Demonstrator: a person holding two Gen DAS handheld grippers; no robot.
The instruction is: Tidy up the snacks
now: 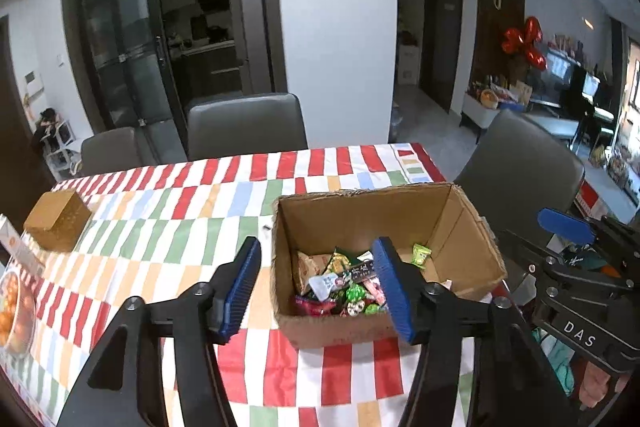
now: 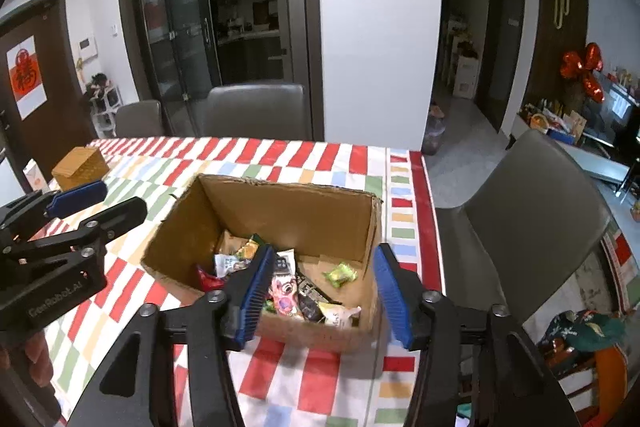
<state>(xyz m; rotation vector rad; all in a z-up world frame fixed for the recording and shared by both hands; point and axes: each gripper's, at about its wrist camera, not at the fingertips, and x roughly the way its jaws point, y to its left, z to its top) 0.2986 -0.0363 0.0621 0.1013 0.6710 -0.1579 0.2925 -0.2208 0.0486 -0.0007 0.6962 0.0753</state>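
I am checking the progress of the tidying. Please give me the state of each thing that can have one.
Cardboard box: open at the top, partly filled.
Snacks: lying loose inside the box.
Green candy: inside the box, apart from the pile.
Small brown box: closed, on the table.
Left hand-held gripper: open, holding nothing.
Right hand-held gripper: open, holding nothing.

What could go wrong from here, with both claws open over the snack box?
1. The cardboard box sits close to the table's right edge; a push that way could tip it off.
2. The snacks lie piled against one side, so a pick may drag neighbours; the green packet lying apart is easier.
3. The left claw and right claw hover close together and could collide.
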